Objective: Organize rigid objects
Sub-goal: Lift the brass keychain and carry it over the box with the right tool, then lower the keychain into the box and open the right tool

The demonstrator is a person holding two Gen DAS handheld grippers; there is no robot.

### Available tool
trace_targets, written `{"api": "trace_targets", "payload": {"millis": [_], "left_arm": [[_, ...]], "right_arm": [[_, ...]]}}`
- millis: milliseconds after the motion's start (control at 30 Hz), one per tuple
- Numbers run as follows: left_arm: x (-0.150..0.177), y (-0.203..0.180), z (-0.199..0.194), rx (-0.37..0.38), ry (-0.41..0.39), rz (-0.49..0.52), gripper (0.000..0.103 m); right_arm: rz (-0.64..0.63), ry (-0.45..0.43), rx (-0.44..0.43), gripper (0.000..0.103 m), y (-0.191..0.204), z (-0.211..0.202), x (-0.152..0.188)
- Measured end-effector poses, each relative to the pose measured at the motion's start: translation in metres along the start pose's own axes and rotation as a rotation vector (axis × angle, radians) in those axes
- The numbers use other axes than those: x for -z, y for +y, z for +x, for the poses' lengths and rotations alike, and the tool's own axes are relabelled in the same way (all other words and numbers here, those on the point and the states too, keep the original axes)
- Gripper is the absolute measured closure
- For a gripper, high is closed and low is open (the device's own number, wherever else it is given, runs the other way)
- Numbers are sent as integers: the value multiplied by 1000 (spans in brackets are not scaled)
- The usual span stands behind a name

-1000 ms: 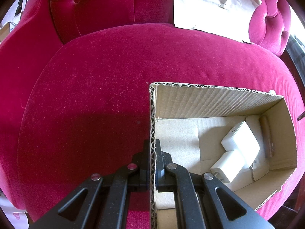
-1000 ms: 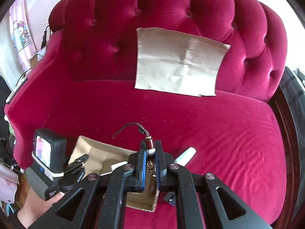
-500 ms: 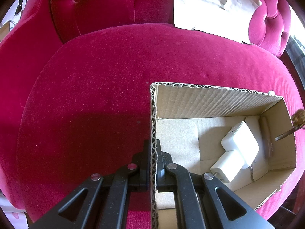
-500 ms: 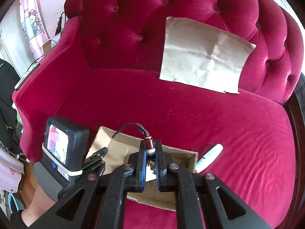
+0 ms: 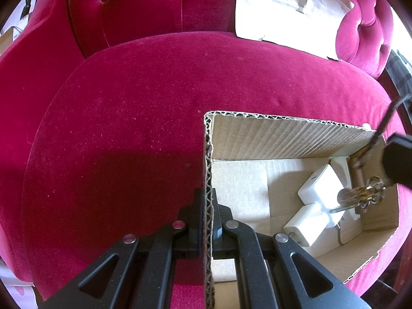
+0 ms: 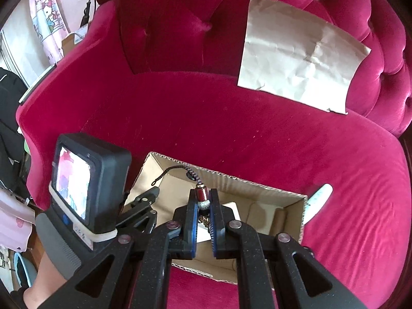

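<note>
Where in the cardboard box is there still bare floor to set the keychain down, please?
The cardboard box has bare floor in the half beside the wall that the left gripper clamps. The far end is crowded: the white chargers lie there, with the keychain, held by the right gripper, hanging over them.

The beaded charm with its braided cord and dangling gold bits is pinched between the right jaws, hanging right over the open cardboard box. The box's corrugated side wall sits clamped in the left jaws. Inside, two white chargers lie ahead of those jaws.
</note>
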State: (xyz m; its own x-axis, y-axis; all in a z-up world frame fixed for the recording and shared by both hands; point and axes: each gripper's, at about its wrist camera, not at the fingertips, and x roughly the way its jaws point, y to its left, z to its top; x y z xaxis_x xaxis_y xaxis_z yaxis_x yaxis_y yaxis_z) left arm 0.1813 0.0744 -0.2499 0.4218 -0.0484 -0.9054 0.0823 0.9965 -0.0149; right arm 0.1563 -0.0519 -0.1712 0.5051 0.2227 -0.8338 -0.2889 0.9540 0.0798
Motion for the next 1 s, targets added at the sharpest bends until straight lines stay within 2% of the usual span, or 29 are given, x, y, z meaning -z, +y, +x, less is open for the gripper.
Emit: {"api": "trace_targets", "payload": {"millis": [433, 800, 833, 900, 1000], "left_arm": [[1, -1, -2, 1, -1, 0, 100], [2, 0, -1, 2, -2, 2, 100], [2, -1, -1, 1, -2, 1, 100], [2, -1, -1, 1, -2, 2, 100], [2, 0, -1, 1, -2, 1, 100]], "right_arm": [[35, 93, -16, 97, -8, 45, 11], [20, 94, -11, 95, -4, 51, 10], [20, 94, -5, 89, -4, 50, 11], [23, 94, 6, 49, -5, 48, 12], [38, 88, 16, 37, -8, 44, 11]]}}
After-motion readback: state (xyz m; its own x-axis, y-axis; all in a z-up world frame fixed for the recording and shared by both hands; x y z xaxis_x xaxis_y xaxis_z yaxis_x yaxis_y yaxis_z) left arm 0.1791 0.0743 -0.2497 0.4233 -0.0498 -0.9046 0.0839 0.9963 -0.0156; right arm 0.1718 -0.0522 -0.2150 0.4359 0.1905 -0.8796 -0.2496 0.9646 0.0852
